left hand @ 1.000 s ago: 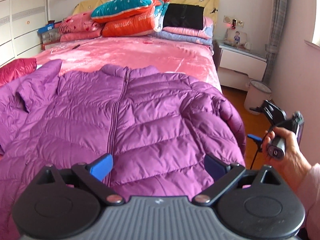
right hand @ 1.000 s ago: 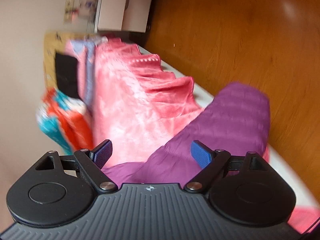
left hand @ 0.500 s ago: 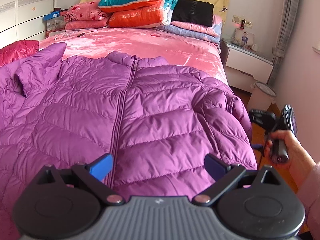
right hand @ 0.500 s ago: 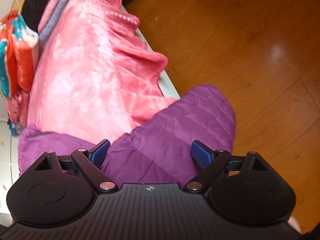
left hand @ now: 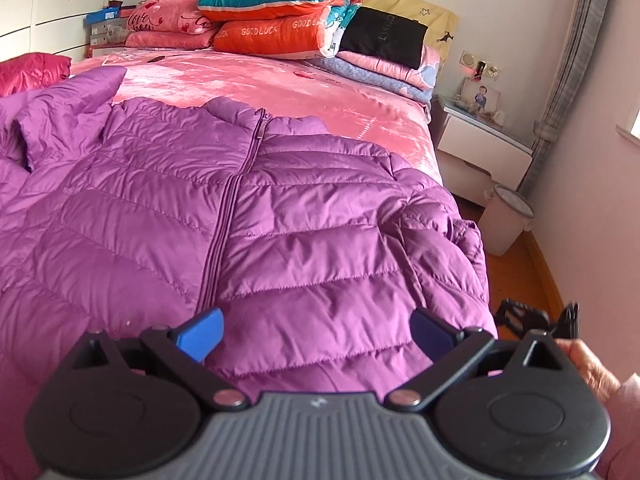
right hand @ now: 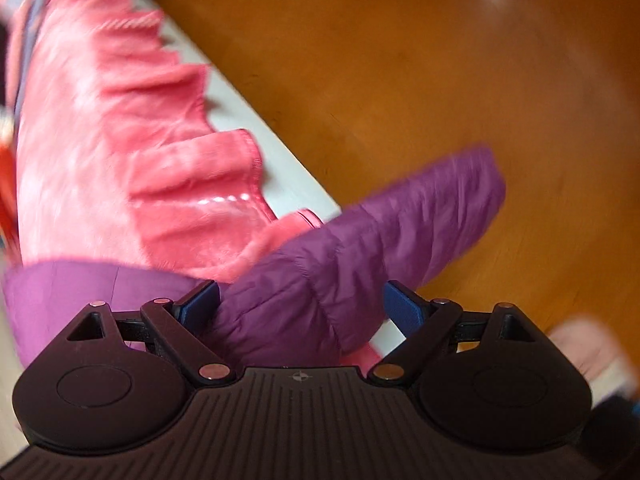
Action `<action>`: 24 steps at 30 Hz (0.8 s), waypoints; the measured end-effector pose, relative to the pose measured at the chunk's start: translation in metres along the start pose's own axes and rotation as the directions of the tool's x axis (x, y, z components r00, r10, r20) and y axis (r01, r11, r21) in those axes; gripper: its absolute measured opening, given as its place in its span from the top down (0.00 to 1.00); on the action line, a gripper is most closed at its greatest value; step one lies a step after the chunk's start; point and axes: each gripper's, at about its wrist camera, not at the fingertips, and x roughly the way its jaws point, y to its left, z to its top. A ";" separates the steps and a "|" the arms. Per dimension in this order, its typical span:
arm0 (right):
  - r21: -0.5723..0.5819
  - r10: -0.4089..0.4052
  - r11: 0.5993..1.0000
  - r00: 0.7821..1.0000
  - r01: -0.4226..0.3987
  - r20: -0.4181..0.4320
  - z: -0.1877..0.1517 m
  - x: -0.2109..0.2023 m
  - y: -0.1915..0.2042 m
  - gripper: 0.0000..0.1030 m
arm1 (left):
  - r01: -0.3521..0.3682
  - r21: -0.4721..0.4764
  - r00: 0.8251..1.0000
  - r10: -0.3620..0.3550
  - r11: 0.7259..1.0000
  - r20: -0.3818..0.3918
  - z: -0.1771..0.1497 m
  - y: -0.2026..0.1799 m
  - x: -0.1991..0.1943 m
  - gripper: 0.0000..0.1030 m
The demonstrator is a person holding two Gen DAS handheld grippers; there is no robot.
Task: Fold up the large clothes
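A purple jacket (left hand: 280,232) lay face up and zipped across the bed (left hand: 248,76), collar toward the stacked quilts (left hand: 280,12) at the headboard end. One sleeve (right hand: 384,232) hung off the bed's side edge over the wooden floor (right hand: 440,60); the other sleeve (left hand: 60,120) was bunched on the bed at the opposite side.

The left gripper (left hand: 316,328) hovered above the jacket's hem, over the bed's near end, its jaws spread wide and gripping nothing.

The right gripper (right hand: 302,304) sat beside the bed at the hanging sleeve, jaws wide apart with the sleeve's upper part lying between the blue pads (right hand: 202,304). The view was motion-blurred, so the pads may or may not have touched the fabric; they were not clamped on it. In the left wrist view, that gripper showed only as a black frame past the bed's corner, held by a hand (left hand: 592,368).

A white nightstand (left hand: 480,152) and a bin (left hand: 506,220) stood beside the bed's head end.
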 end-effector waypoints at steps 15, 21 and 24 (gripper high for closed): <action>0.096 0.116 0.988 0.990 -0.124 0.086 -0.023 -0.001 -0.027 0.52 | 0.038 -0.171 0.999 -0.035 0.984 0.019 0.016 0.062 0.029 0.03; 0.001 0.114 0.993 0.951 -0.119 0.286 -0.038 -0.047 -0.013 0.66 | 0.083 -0.194 0.995 -0.072 0.978 0.061 0.018 0.083 0.025 0.03; -0.148 0.080 0.989 0.899 -0.017 0.430 -0.047 -0.082 0.014 0.77 | 0.078 -0.201 0.993 -0.057 0.976 0.106 0.023 0.096 0.019 0.03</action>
